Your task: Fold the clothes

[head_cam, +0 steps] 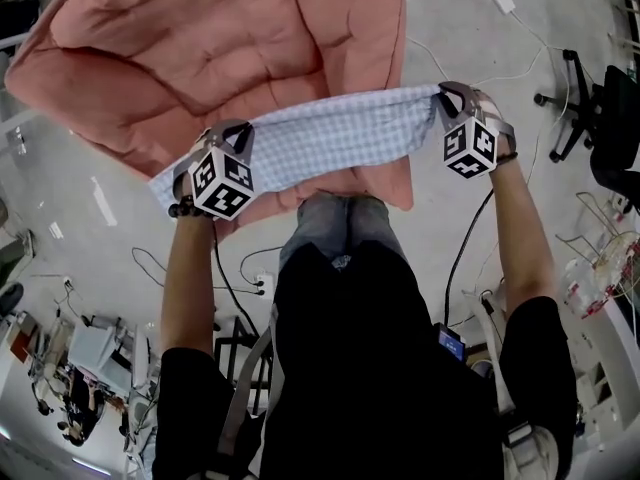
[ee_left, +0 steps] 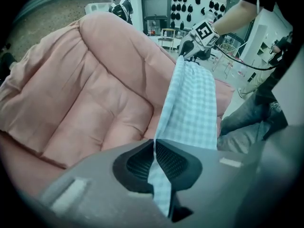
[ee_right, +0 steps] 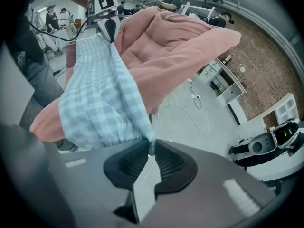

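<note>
Currently the garment hangs stretched over the near edge of the quilt, my left tool and right tool each clamped on one end. It looks light, thin and limp, so I judge it will sag; best held at corners and hems.

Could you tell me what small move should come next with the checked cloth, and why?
Probably lower both grippers together so the checked cloth lies flat on the pink quilt. The left gripper and right gripper each pinch one end, and the cloth is stretched between them over the quilt's near edge, so it seems ready to be set down for folding.
</note>
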Demonstrator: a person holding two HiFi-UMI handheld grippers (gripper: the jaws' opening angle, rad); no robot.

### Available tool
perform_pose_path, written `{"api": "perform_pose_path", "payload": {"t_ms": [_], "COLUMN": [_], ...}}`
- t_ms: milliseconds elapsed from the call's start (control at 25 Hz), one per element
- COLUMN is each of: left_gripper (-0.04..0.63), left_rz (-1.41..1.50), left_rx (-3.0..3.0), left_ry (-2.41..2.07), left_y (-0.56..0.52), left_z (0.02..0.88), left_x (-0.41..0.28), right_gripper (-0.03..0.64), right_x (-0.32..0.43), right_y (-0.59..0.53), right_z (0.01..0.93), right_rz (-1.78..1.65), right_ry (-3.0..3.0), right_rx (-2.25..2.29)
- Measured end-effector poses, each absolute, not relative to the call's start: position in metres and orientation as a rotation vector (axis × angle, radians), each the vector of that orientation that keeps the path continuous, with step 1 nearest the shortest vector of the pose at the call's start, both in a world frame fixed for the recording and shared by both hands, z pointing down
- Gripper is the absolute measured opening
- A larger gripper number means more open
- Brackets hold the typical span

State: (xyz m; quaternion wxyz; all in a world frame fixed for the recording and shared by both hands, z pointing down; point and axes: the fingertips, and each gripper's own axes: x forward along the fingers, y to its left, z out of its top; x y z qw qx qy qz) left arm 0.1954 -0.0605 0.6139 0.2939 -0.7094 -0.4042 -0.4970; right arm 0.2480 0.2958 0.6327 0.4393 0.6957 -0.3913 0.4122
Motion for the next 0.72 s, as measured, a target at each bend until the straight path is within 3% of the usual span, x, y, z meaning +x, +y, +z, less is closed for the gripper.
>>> {"api": "perform_pose_path", "payload": {"t_ms": [120, 320, 720], "left_gripper": [0.042, 0.085, 0.107], "left_rz": [-1.336, -1.360, -1.370], "left_rx": [-1.897, -1.882, -1.968], "left_ry": [-1.069, -1.049, -0.968], "left_y": [-0.067, -0.076, -0.062], "left_z": [0.614, 0.614, 0.583], "left_x": [0.194, 0.191, 0.176], "right_gripper": [0.056, 0.157, 0.158], "right_x": [0.249, 0.251, 0.243], "right_y": [0.293, 0.308, 0.304], "right_z": [0.636, 0.644, 0.605], "right_rz": [1.031, 1.096, 1.037], "right_ry": [-0.967, -0.935, -0.985], "right_rx": [1.716, 1.667, 1.749]}}
